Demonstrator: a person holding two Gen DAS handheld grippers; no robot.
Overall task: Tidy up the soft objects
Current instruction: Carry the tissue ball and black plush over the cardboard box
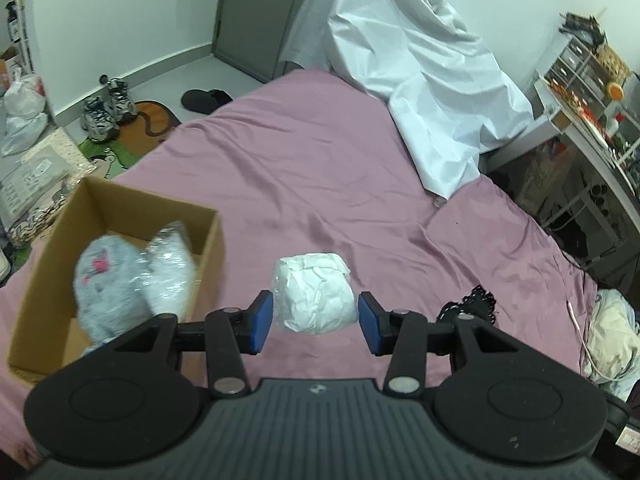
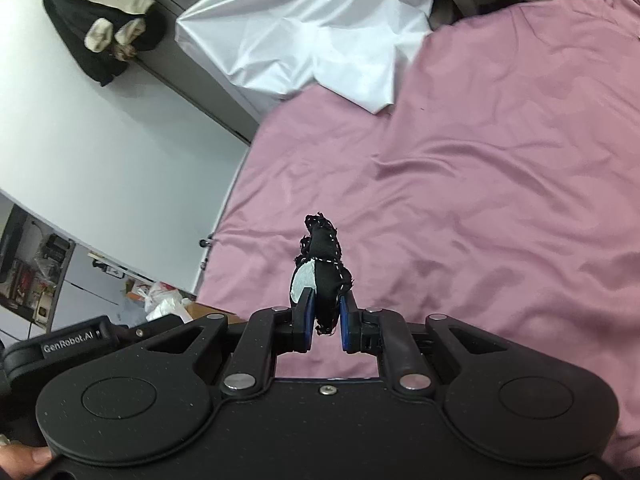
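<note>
A crumpled white bundle [image 1: 314, 294] lies on the pink bedsheet [image 1: 320, 184]. My left gripper [image 1: 315, 325] is open, its blue pads on either side of the bundle's near end, not pressing it. A cardboard box [image 1: 44, 308] sits at the left on the bed and holds a grey fuzzy item [image 1: 106, 288] and a clear-wrapped white item [image 1: 170, 268]. My right gripper [image 2: 325, 322] is shut on a black fabric piece [image 2: 326, 268] with white stitching and a white patch, held above the bedsheet [image 2: 480, 200]. That black piece also shows in the left wrist view [image 1: 468, 308].
A white sheet [image 1: 420, 80] drapes over the bed's far side. Sneakers [image 1: 106, 106], bags and a mat lie on the floor left of the bed. A cluttered desk [image 1: 592, 128] stands at the right. A cream cloth [image 1: 612, 340] lies at the bed's right edge.
</note>
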